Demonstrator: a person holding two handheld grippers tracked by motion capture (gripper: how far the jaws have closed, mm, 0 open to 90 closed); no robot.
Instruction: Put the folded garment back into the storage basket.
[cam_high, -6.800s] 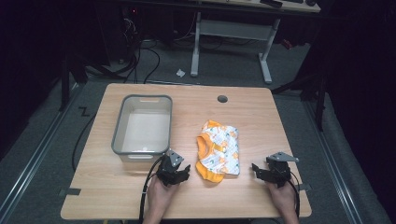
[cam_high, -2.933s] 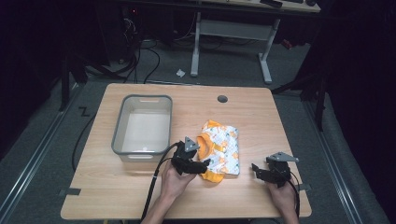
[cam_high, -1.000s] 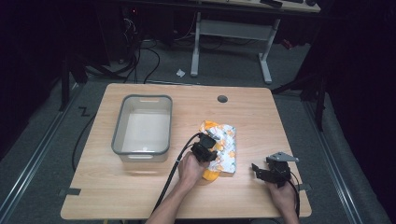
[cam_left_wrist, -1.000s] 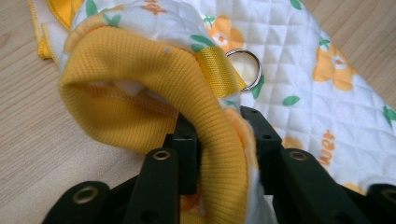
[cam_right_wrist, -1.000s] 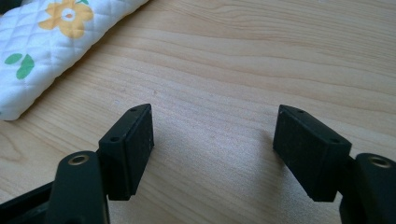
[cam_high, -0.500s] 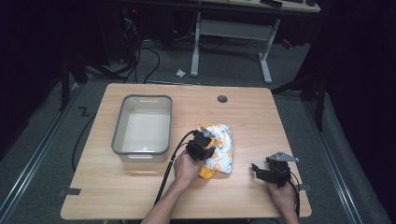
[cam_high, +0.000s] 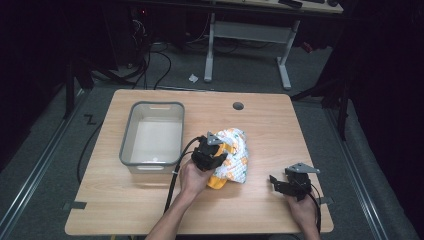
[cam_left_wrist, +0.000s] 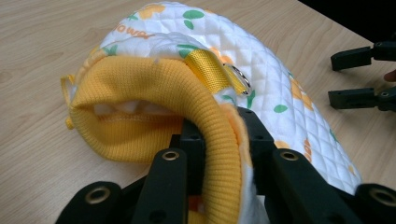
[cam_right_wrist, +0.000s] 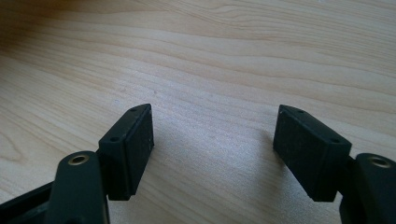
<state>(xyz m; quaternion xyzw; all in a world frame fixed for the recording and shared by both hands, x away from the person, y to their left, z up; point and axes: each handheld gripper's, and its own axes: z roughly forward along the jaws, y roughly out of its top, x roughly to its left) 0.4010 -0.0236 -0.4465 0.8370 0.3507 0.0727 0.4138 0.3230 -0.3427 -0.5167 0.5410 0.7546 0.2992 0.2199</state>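
Quilted garment (cam_high: 235, 160), white with yellow ribbed trim: bench (cam_high: 270, 125) centre, 3 o'clock of grey bin (cam_high: 152, 132). Left tongs (cam_left_wrist: 224, 135) pinching its yellow edge. Right tongs (cam_right_wrist: 212, 144) spread, over bare wood at garment's 4 o'clock.

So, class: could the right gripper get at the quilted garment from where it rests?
Probably yes: the right gripper is open, and bare table lies between it and the quilted garment, though the left gripper is clamped on its yellow cuff.

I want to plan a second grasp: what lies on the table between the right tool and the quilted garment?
Only bare wood lies between the right tool and the quilted garment, as the high view shows.
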